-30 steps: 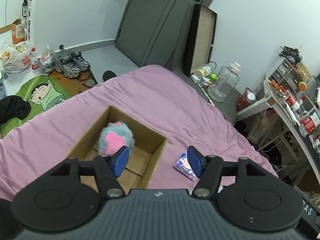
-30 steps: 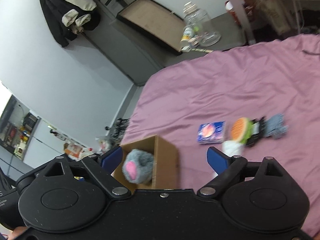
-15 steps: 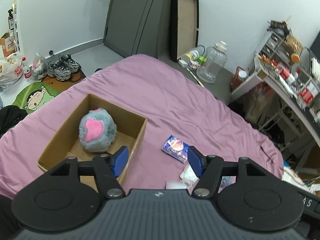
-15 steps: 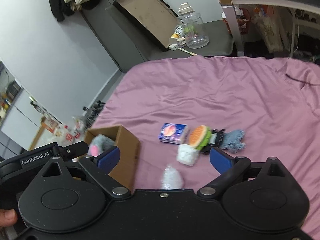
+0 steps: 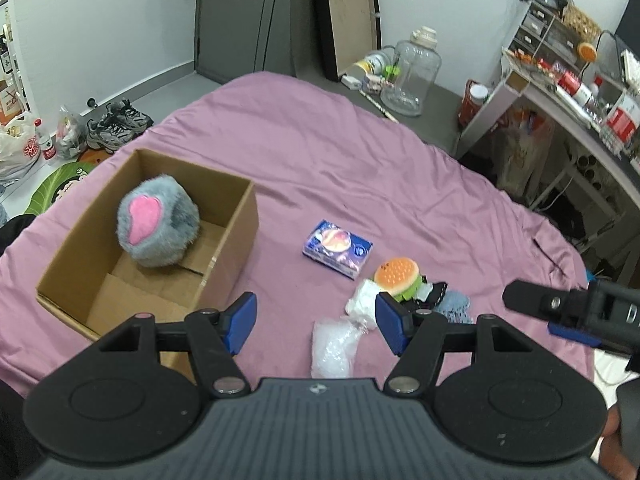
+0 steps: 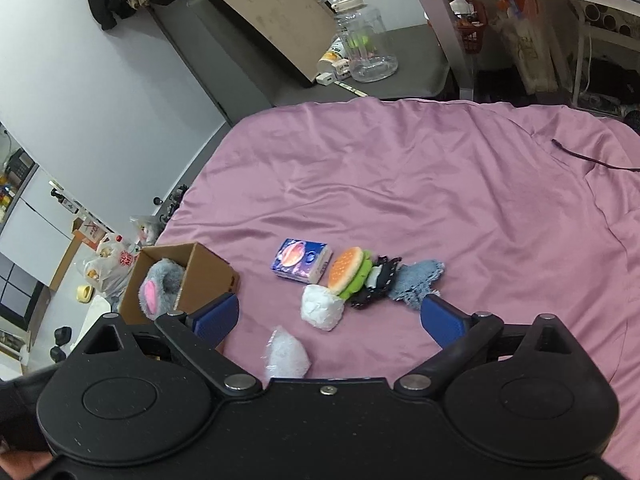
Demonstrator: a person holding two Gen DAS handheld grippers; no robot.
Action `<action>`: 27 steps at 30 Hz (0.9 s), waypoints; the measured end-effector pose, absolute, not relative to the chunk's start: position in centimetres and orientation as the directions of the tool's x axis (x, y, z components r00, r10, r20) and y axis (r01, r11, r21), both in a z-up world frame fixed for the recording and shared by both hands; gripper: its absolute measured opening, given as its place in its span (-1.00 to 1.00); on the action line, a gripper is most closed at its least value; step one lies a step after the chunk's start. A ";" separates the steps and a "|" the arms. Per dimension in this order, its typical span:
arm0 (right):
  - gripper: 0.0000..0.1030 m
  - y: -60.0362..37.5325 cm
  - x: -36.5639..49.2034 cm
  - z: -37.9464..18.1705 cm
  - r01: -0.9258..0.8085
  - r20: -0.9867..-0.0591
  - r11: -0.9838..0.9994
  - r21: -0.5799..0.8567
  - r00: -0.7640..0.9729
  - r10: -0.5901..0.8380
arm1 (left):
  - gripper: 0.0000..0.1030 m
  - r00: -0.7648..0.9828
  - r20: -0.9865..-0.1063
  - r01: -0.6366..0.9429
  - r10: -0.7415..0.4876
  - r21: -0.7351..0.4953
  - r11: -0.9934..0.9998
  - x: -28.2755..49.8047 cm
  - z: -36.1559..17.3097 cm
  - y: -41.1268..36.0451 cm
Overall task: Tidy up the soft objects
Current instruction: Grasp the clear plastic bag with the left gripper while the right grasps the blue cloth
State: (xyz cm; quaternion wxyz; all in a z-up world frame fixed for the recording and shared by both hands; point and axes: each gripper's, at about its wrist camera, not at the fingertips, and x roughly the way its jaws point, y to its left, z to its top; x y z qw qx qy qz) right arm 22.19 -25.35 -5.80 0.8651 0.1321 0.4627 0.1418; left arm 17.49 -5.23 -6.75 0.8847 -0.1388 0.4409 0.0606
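A grey and pink plush [image 5: 158, 226] [image 6: 158, 288] lies in an open cardboard box [image 5: 228, 236] [image 6: 208, 266] on the purple bed. To its right lie a blue tissue pack [image 5: 337, 248] [image 6: 301, 260], a burger plush [image 5: 397, 277] [image 6: 347, 271], a white soft lump [image 5: 362, 304] [image 6: 322, 306], a clear plastic bag [image 5: 334, 346] [image 6: 287, 354], black fabric [image 6: 376, 286] and blue-grey cloth [image 5: 456, 304] [image 6: 418, 280]. My left gripper [image 5: 316, 318] is open and empty above the bag. My right gripper [image 6: 330, 320] is open and empty above the pile; it also shows at the right of the left wrist view [image 5: 560, 312].
The purple bed [image 6: 440, 184] fills both views. On the floor beyond are a big clear jug [image 5: 410, 74], a leaning board [image 5: 352, 12], shoes [image 5: 118, 126] and bags [image 5: 16, 148]. A cluttered desk [image 5: 560, 92] stands at the right.
Both grippers have swung to the right, away from the box and toward the pile of soft things. The right gripper has come into the left wrist view. Both stay open and empty.
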 end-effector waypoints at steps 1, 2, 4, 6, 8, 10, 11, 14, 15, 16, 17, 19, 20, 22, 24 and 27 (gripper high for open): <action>0.91 -25.5 22.4 -6.0 -0.124 -0.766 0.925 0.359 0.527 0.368 | 0.24 0.594 -0.804 -0.234 -0.014 -0.190 0.953 17.7 -7.2 -5.6; 0.91 -25.6 22.7 -6.3 -0.125 -0.768 0.925 0.360 0.522 0.370 | 0.24 0.584 -0.812 -0.240 -0.012 -0.188 0.952 17.9 -7.6 -6.0; 0.91 -25.8 23.2 -6.7 -0.127 -0.777 0.927 0.352 0.513 0.366 | 0.24 0.570 -0.822 -0.251 -0.006 -0.180 0.951 18.4 -8.5 -6.4; 0.91 -26.0 23.8 -7.3 -0.133 -0.784 0.929 0.344 0.504 0.362 | 0.24 0.556 -0.831 -0.258 0.001 -0.172 0.951 18.7 -9.3 -6.9; 0.91 -26.3 24.4 -7.9 -0.128 -0.792 0.932 0.339 0.496 0.356 | 0.24 0.541 -0.841 -0.264 0.001 -0.168 0.950 19.1 -10.1 -7.3; 0.91 -26.6 25.1 -8.6 -0.119 -0.802 0.935 0.334 0.485 0.349 | 0.24 0.530 -0.848 -0.267 0.004 -0.163 0.950 19.5 -10.9 -7.7; 0.91 -26.7 25.4 -8.9 -0.119 -0.807 0.936 0.333 0.478 0.348 | 0.24 0.524 -0.852 -0.267 0.004 -0.159 0.950 19.7 -11.4 -7.9; 0.91 -27.3 26.2 -10.2 -0.100 -0.814 0.933 0.346 0.462 0.352 | 0.24 0.498 -0.867 -0.269 0.005 -0.149 0.952 20.3 -12.8 -8.5; 0.91 -27.5 26.5 -10.7 -0.092 -0.818 0.931 0.353 0.454 0.355 | 0.24 0.490 -0.872 -0.269 0.004 -0.147 0.952 20.5 -13.2 -8.7; 0.91 -27.7 26.7 -11.2 -0.084 -0.821 0.930 0.358 0.446 0.356 | 0.24 0.482 -0.876 -0.270 0.004 -0.144 0.952 20.8 -13.7 -8.9; 0.90 -27.9 27.0 -11.7 -0.076 -0.826 0.929 0.362 0.435 0.358 | 0.24 0.475 -0.880 -0.272 0.005 -0.141 0.952 20.9 -14.2 -9.1; 0.87 -28.3 27.5 -12.7 -0.052 -0.836 0.932 0.358 0.427 0.345 | 0.24 0.463 -0.887 -0.276 0.003 -0.141 0.951 21.3 -15.1 -9.2; 0.82 -28.5 27.7 -13.1 -0.041 -0.840 0.934 0.354 0.426 0.337 | 0.24 0.458 -0.889 -0.276 0.003 -0.139 0.951 21.5 -15.5 -9.3; 0.70 -28.8 28.2 -14.0 -0.025 -0.848 0.933 0.360 0.409 0.338 | 0.24 0.447 -0.895 -0.285 0.012 -0.129 0.950 21.8 -16.2 -9.4; 0.59 -28.9 28.8 -14.9 -0.018 -0.856 0.932 0.362 0.389 0.339 | 0.24 0.436 -0.900 -0.289 0.008 -0.131 0.948 22.1 -16.9 -9.3; 0.45 -28.7 29.5 -16.2 -0.015 -0.875 0.940 0.340 0.362 0.322 | 0.24 0.424 -0.905 -0.291 0.003 -0.134 0.947 22.3 -17.8 -9.4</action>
